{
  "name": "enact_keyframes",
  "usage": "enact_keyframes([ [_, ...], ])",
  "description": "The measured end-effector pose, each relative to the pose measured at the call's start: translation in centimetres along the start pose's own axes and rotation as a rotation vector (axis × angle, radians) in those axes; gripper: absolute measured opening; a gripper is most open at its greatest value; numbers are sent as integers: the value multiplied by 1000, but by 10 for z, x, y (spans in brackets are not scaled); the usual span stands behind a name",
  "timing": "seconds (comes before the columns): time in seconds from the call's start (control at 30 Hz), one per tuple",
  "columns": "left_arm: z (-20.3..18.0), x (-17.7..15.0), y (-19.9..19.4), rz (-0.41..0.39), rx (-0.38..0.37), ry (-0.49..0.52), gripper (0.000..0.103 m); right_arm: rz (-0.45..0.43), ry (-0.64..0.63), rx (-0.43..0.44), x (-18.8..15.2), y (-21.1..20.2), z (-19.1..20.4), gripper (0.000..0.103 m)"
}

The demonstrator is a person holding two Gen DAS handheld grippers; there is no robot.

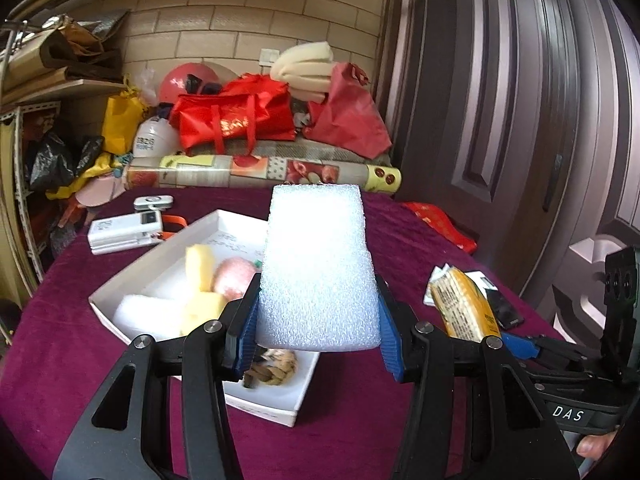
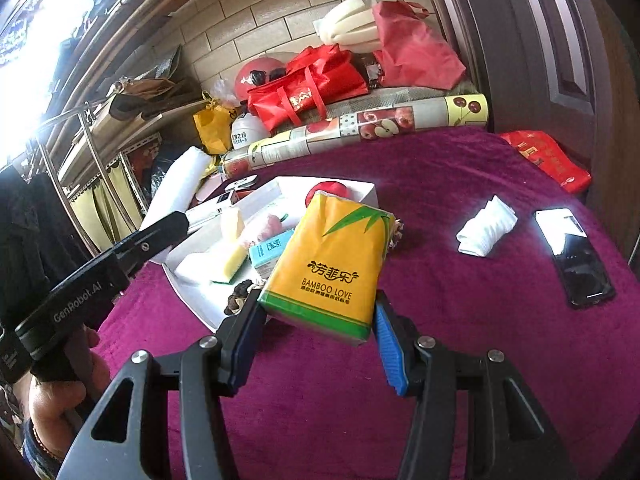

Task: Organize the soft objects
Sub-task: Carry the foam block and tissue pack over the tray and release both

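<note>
My left gripper point(image 1: 318, 330) is shut on a white foam block point(image 1: 318, 264) and holds it above the near end of a white tray point(image 1: 160, 248). The tray holds yellow sponges point(image 1: 200, 280), a pink soft ball point(image 1: 234, 280) and a brown woven piece point(image 1: 272, 368). My right gripper point(image 2: 320, 320) is shut on a yellow tissue pack point(image 2: 332, 264), held just right of the tray point(image 2: 360, 190). The same tissue pack shows in the left wrist view point(image 1: 464, 304), and the foam block in the right wrist view point(image 2: 176, 188).
A purple cloth point(image 2: 460, 320) covers the table. A folded white cloth point(image 2: 486, 226), a black phone point(image 2: 576, 256) and a red packet point(image 2: 548, 156) lie to the right. A white device point(image 1: 126, 230) lies left of the tray. A patterned roll point(image 1: 260, 170) and red bags point(image 1: 236, 116) sit behind.
</note>
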State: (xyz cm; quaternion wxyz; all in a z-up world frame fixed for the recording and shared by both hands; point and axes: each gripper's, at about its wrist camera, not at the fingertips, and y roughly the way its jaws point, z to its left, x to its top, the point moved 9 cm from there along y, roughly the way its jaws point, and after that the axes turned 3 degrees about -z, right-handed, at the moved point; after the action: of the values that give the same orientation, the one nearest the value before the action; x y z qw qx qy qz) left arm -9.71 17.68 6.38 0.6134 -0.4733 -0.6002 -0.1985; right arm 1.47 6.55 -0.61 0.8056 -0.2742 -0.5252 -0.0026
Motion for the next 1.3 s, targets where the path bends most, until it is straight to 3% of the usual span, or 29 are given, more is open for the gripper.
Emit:
enact_keyframes([
  [0.43,63,22,-35,-94,104,-84,50,-21,-39,5,11,-1,18,53],
  [0.83,92,30,-41,-123,146,-117,50,-49,-121,24,36,17,43,53],
  [1.03,102,58,-25,-152,175,-108,51,-52,-138,60,56,44,58,53],
  [1.3,117,79,45,-175,235,-129,51,-88,-92,127,74,114,79,53],
])
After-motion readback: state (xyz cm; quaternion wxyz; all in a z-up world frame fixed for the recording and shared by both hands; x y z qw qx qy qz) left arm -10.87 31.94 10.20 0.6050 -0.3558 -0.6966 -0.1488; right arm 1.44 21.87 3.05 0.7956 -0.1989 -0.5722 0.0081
